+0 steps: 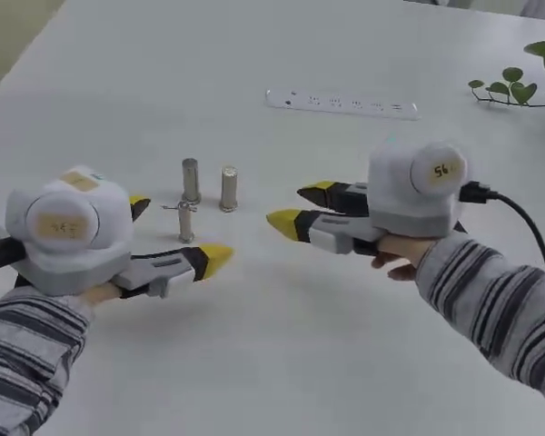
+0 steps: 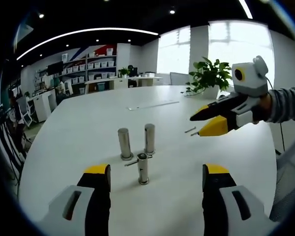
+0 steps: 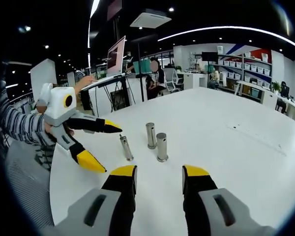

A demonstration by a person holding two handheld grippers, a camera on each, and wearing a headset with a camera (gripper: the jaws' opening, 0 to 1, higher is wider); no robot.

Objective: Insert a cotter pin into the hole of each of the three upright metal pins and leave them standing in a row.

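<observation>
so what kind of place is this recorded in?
Probably an open-plan office or lab workspace: a big white table, shelves of storage bins along the back wall, a desk monitor and a potted plant.

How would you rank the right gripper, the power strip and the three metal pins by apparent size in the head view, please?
1. right gripper, though nearest the camera.
2. power strip, farther off.
3. front pin, back-left pin, back-right pin: alike, left unranked.
</observation>
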